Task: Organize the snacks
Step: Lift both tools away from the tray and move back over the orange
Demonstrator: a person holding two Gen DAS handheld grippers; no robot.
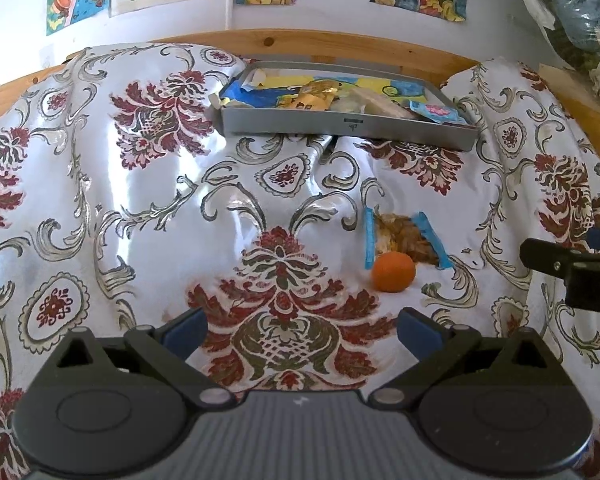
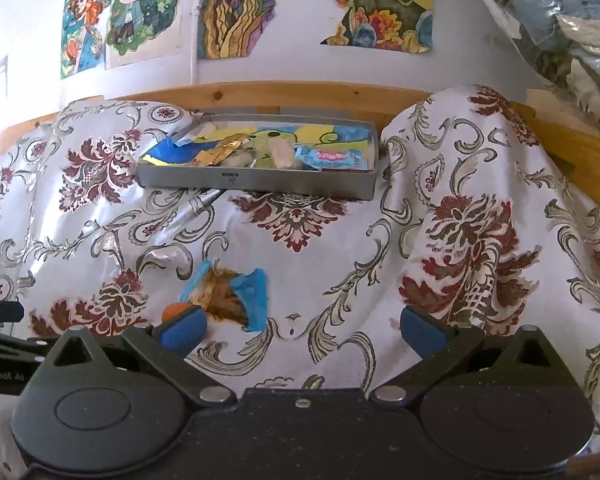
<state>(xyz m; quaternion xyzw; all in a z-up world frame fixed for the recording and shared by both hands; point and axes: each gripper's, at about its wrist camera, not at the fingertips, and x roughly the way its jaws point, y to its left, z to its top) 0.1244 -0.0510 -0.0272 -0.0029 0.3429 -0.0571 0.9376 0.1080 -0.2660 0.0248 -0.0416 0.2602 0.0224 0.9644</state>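
A grey metal tray [image 1: 292, 125] [image 2: 260, 182] sits at the back of the patterned cloth, holding several snack packets. In front of it lie a clear snack bag with blue ends [image 1: 404, 236] [image 2: 230, 294] and a small orange [image 1: 393, 271] [image 2: 173, 310]. My left gripper [image 1: 300, 330] is open, low over the cloth, with the orange ahead to its right. My right gripper [image 2: 302, 330] is open too; its left fingertip [image 2: 182, 330] partly hides the orange, and the snack bag lies just ahead of it.
A glossy white cloth with red floral pattern [image 1: 140, 208] covers the surface, bulging high at the right [image 2: 480, 200]. A wooden rail [image 1: 320, 46] runs behind the tray under a wall with drawings. A pen-like object [image 2: 204, 202] lies under the tray's front. A plastic-wrapped bundle [image 1: 580, 20] hangs upper right.
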